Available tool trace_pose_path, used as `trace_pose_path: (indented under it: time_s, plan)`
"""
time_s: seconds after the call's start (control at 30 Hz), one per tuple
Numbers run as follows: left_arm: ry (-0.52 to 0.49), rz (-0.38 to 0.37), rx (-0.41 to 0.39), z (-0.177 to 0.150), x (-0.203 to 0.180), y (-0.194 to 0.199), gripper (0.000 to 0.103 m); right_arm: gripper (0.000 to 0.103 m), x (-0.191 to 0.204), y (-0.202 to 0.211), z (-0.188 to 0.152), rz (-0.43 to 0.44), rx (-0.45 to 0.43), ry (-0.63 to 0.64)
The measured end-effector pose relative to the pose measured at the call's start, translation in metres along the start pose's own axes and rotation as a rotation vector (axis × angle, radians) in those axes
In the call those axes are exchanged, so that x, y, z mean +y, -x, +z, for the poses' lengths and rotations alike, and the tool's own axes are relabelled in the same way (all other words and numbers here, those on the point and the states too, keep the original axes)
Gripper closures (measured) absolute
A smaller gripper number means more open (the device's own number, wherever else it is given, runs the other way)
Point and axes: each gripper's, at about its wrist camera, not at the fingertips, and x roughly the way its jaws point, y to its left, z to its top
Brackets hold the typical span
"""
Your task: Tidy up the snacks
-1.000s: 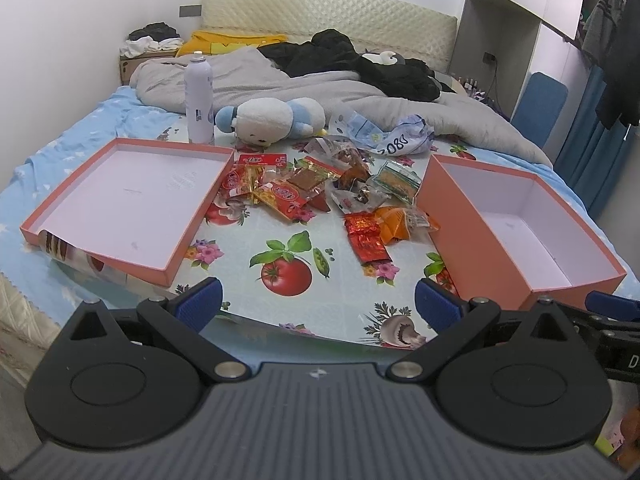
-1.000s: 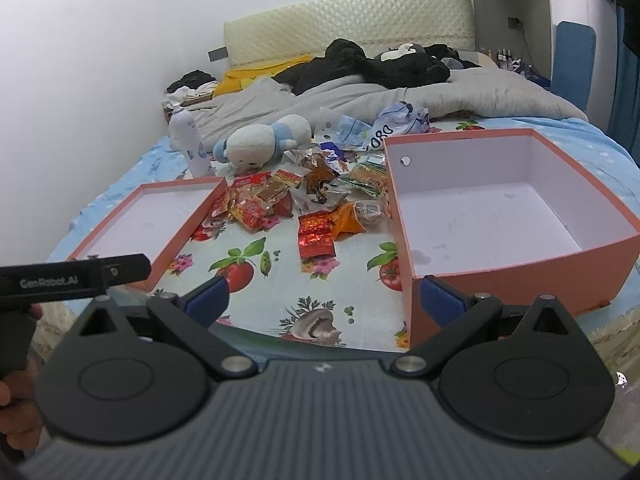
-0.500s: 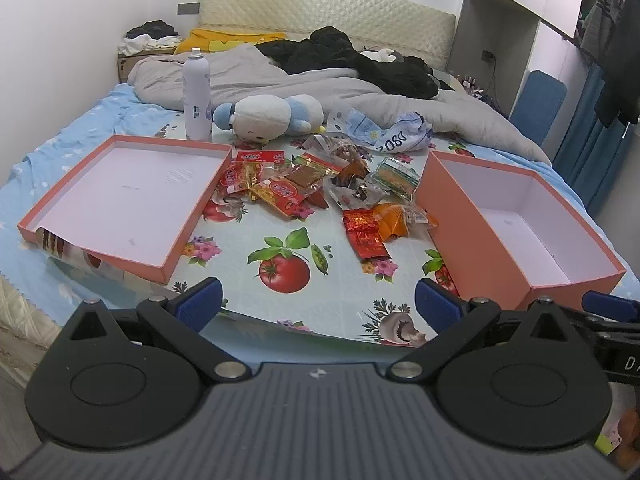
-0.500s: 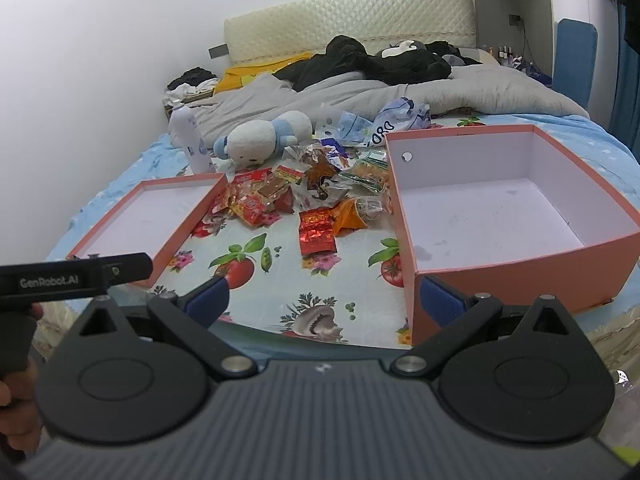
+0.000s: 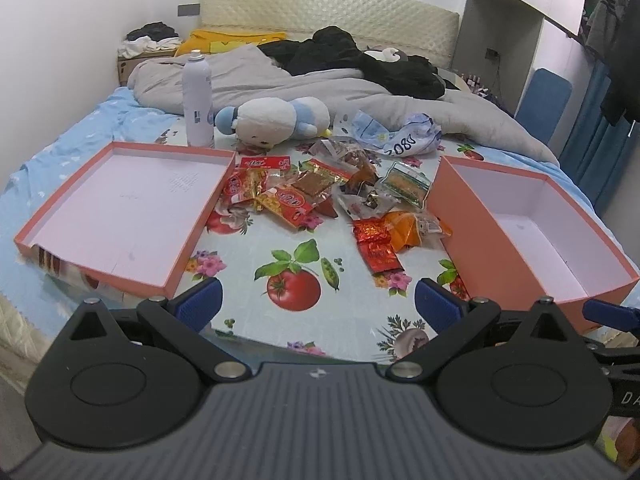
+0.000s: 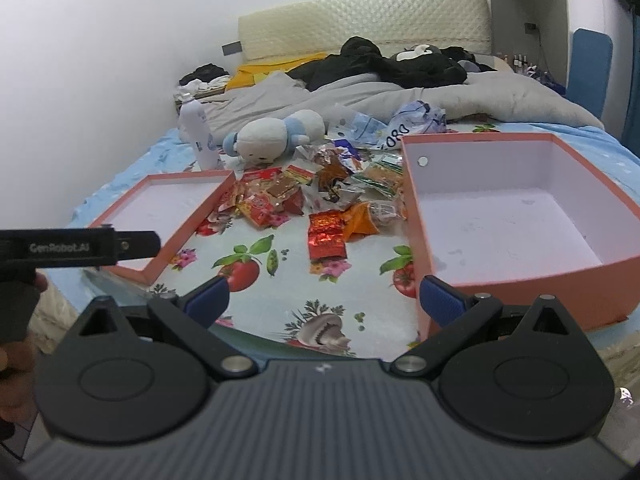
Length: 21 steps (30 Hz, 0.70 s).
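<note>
Foil-wrapped snacks (image 5: 340, 196) lie heaped between shallow lid (image 5: 120, 204) and deep box (image 6: 512, 216), well ahead of left gripper (image 5: 318, 300) and right gripper (image 6: 324, 298), both wide open and empty; overlapping slippery wrappers risk double pickup

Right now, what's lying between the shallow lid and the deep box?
In both views, the snack pile lies between the lid and the box, on the fruit-print cloth.

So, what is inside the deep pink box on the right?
The deep pink box holds no snacks; its white floor is bare. Its near wall hides the front strip of the floor.
</note>
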Motion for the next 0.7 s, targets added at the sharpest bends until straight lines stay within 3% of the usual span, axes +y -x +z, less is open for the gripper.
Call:
trace_pose_path:
  time_s: [0.27, 0.33, 0.47, 0.53, 0.7]
  plan:
    - [-0.027, -0.028, -0.026, 0.018, 0.006, -0.029, 0.0, 0.0, 0.015, -0.017, 0.009, 0.044, -0.041, 0.024]
    - [-0.028, -0.04, -0.026, 0.025, 0.01, -0.039, 0.0, 0.009, 0.018, -0.026, 0.011, 0.049, -0.047, 0.029]
    - [-0.05, -0.013, -0.021, 0.045, 0.016, -0.064, 0.0, 0.014, 0.023, -0.05, 0.018, 0.072, -0.039, 0.036]
    - [-0.057, -0.015, -0.016, 0.056, 0.02, -0.076, 0.0, 0.022, 0.027, -0.061, 0.021, 0.067, -0.04, 0.048]
    - [-0.079, -0.049, 0.005, 0.081, 0.03, -0.115, 0.0, 0.022, 0.028, -0.096, 0.028, 0.053, -0.069, 0.037]
